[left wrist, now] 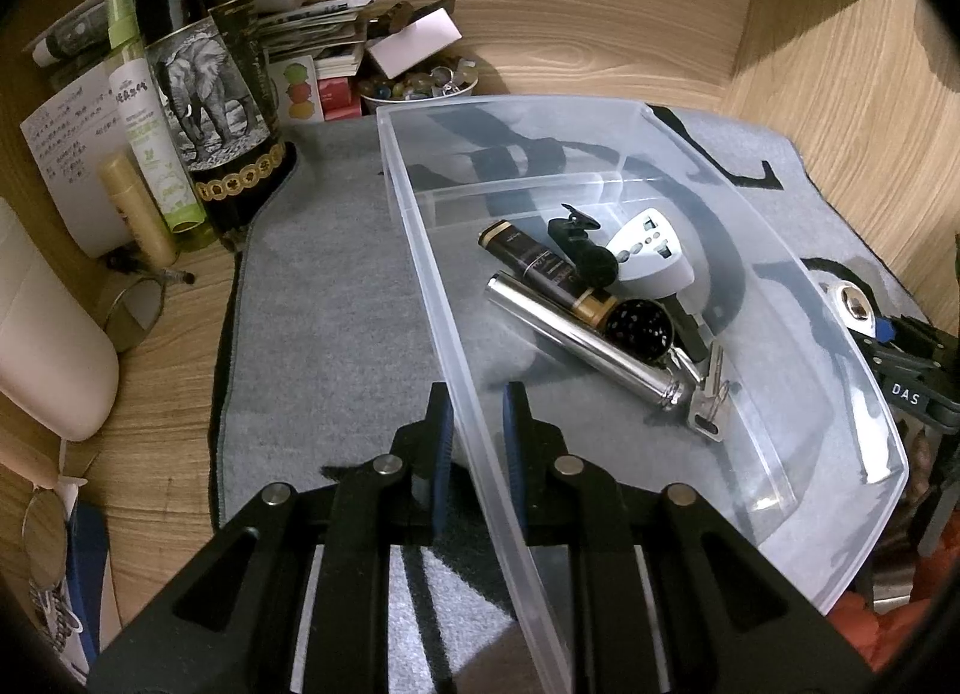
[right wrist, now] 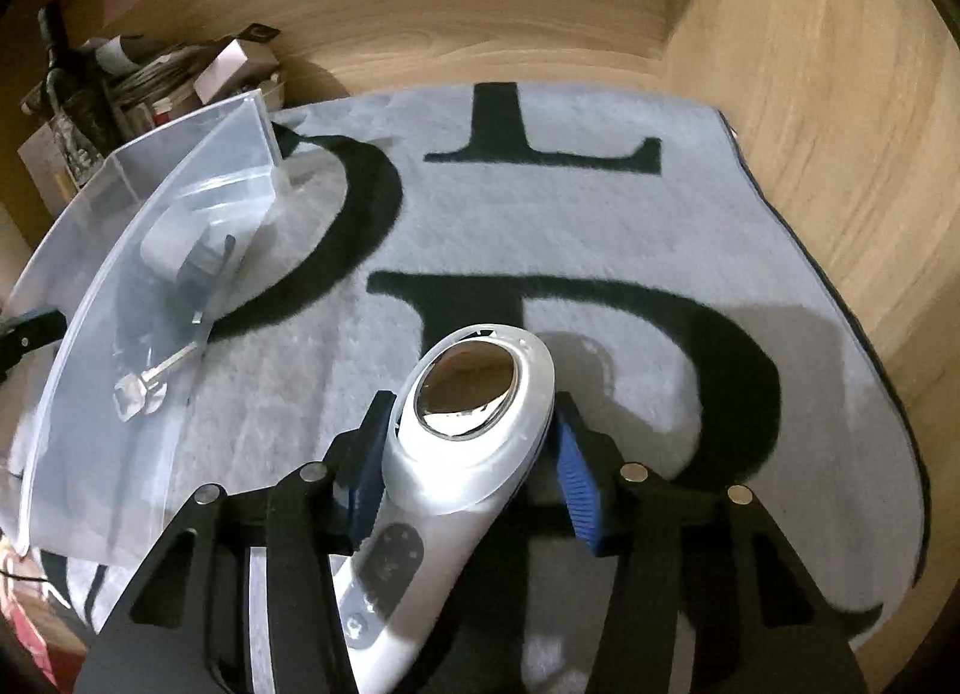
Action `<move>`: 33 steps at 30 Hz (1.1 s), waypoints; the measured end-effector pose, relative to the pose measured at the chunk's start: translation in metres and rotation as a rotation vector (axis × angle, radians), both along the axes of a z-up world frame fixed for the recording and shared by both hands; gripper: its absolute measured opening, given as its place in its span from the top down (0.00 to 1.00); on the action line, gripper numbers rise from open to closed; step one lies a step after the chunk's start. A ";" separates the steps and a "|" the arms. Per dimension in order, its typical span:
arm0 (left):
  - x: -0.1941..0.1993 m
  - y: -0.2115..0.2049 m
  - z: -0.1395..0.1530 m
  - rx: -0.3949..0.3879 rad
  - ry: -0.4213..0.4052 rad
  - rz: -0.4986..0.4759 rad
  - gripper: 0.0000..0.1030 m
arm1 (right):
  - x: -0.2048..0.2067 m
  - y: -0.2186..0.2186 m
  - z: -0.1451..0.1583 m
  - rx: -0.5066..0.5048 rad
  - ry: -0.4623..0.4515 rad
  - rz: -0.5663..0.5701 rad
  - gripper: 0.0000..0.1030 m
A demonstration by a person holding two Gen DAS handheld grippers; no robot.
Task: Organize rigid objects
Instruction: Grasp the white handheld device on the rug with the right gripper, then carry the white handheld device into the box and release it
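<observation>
A clear plastic bin [left wrist: 780,274] stands on the grey mat. In it lie a silver tube [left wrist: 576,340], a dark cosmetic tube [left wrist: 540,265], a black clip [left wrist: 579,241], a white plug adapter [left wrist: 651,256] and keys [left wrist: 711,400]. My left gripper [left wrist: 474,430] is shut on the bin's near wall. My right gripper [right wrist: 474,454] is shut on a white handheld device with a round metal head [right wrist: 468,442], held above the mat just right of the bin [right wrist: 108,394]. The right gripper and device also show beyond the bin's right wall in the left wrist view [left wrist: 864,322].
The grey mat [right wrist: 600,226] carries big black letters. On the wooden desk to the left stand a dark bottle with an elephant label [left wrist: 210,87], a green spray bottle [left wrist: 150,135], paper notes, small boxes and a bowl of stones [left wrist: 420,84]. Wooden walls enclose the back and right.
</observation>
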State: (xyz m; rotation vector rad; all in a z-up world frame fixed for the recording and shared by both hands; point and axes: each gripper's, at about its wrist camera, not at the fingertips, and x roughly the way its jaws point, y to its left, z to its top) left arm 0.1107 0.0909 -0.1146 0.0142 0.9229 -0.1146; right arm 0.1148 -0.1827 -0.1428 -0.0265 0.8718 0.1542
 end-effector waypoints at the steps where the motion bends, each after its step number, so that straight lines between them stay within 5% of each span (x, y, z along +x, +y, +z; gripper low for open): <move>1: 0.000 0.000 0.000 0.001 0.000 -0.001 0.84 | 0.000 0.002 0.001 -0.002 -0.004 0.007 0.55; 33: 0.000 0.000 0.001 -0.010 -0.004 0.004 0.84 | -0.009 0.039 0.155 0.044 -0.433 0.229 0.62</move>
